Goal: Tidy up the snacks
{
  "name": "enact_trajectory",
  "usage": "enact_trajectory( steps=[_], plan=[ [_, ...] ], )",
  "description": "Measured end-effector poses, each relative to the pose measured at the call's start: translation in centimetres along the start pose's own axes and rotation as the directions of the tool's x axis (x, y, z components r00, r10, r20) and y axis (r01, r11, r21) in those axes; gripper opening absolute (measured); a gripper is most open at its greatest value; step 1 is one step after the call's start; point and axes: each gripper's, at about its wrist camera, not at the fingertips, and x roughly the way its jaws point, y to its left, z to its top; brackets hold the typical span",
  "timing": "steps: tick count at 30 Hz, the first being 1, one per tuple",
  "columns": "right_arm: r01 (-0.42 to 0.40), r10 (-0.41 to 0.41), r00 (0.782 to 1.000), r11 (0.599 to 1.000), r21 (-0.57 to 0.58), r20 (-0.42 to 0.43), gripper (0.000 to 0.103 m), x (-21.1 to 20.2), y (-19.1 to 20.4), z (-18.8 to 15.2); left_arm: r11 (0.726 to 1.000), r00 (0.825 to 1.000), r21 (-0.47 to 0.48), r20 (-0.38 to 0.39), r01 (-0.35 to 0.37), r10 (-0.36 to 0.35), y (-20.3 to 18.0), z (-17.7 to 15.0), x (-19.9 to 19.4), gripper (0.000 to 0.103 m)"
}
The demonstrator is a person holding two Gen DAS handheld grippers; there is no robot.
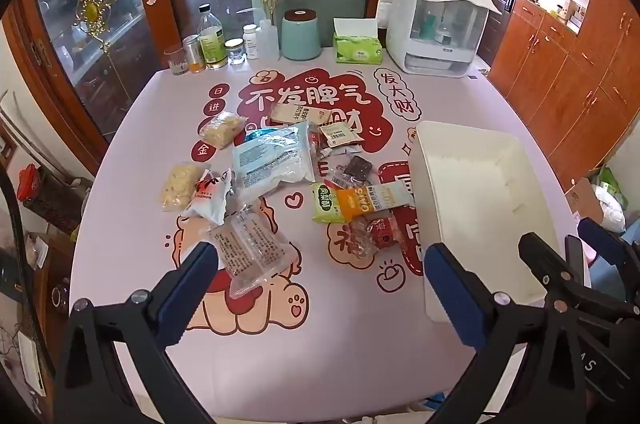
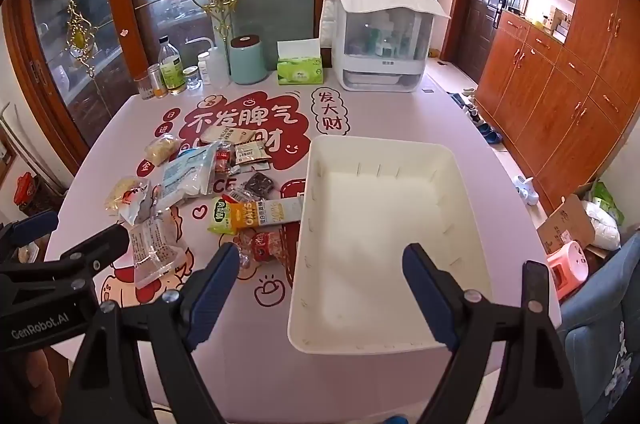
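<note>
Right wrist view: one white bin (image 2: 384, 340), two spread grippers, left gripper (image 1: 320, 288) and right gripper (image 2: 320, 284).

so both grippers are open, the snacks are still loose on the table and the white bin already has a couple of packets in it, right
Not quite: the white bin holds nothing. The right wrist view looks straight down into it and shows only its bare floor. The rest stands: the left gripper and right gripper are both open, and the snacks still lie loose on the table beside the bin.
</note>
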Motion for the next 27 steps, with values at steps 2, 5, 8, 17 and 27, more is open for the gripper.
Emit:
enact_trajectory(
  steps=[2,5,8,17,27],
  plan=[
    [0.0,0.0,1.0,1.0,-0.001,-0.004,0.084,0.0,0.0,0.0,1.0,1.0,0.0,-0.003,-0.002,0.002,-0.1,0.0,0.0,0.103],
    [-0.001,0.001,1.0,1.0,-0.001,-0.004,0.084,-0.1,-0.1,0.0,1.0,1.0,-0.004,-0.012,-0.007,0.007,-0.3,-0.1,0.1,0.103],
    [0.005,-0.005,1.0,1.0,-0.003,-0.006,0.084,0.0,0.0,0.0,1.0,1.0,-0.006,-0.012,-0.013,0.013,-0.7,-0.3,0.0,0.103],
    [0.006,-0.006,1.0,1.0,-0.001,0.001,0.084,-0.1,-0.2,0.0,1.0,1.0,-0.015,-0.027,0.011,-0.012,0.1,-0.1,0.2,0.103],
    [0.01,-0.01,1.0,1.0,0.006,-0.007,0.084,-0.1,-1.0,0.0,1.0,0.999,0.015,-0.028,0.018,-0.018,-1.0,-0.1,0.1,0.103]
  ],
)
